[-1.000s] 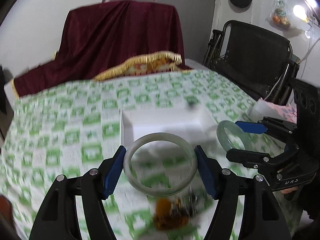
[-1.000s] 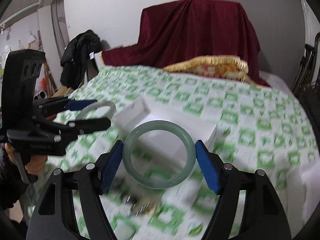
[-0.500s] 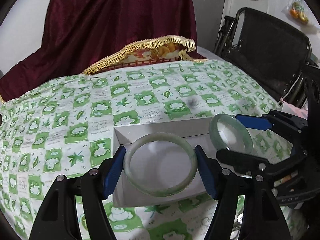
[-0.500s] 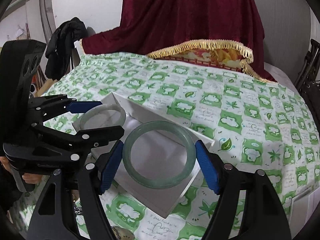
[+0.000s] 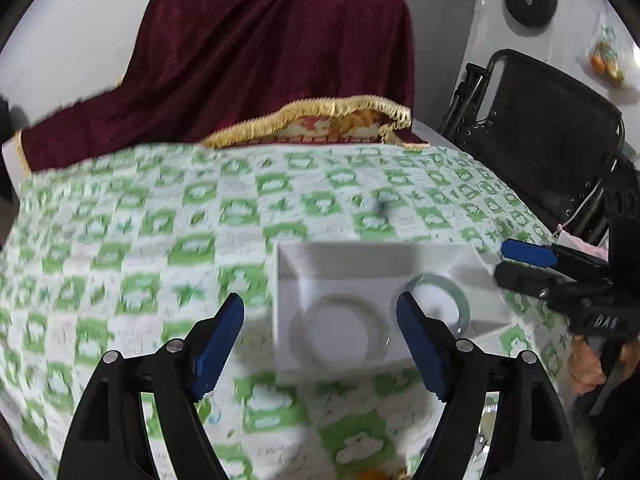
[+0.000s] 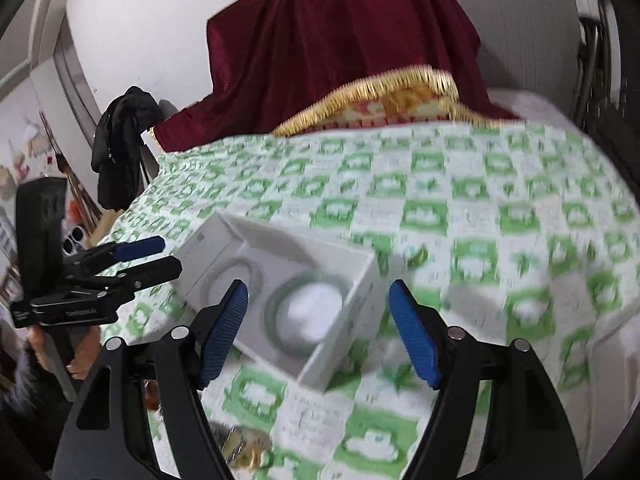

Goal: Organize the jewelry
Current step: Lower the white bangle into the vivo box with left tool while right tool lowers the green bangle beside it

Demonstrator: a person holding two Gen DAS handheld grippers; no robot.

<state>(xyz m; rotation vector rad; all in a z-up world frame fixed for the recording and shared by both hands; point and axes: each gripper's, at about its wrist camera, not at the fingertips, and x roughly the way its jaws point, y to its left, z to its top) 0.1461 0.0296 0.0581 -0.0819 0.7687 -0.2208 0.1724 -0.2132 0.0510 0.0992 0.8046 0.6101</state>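
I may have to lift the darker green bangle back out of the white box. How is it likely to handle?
The darker green bangle looks like a rigid, glossy stone ring, so probably stiff and somewhat slippery. Being round, it could roll if set on edge. It lies beside the paler bangle in the white box; knocks may chip them.

Half a second ago each gripper clamped a jade bangle between its blue fingers above the white box (image 5: 384, 256). Now both bangles lie inside the box: the pale bangle (image 5: 340, 334) flat on its floor, the greener bangle (image 5: 438, 304) just beside it. The left gripper (image 5: 320, 344) and the right gripper (image 6: 316, 328) stand spread wide with nothing between their fingers, drawn back from the box, and both views are blurred by motion.
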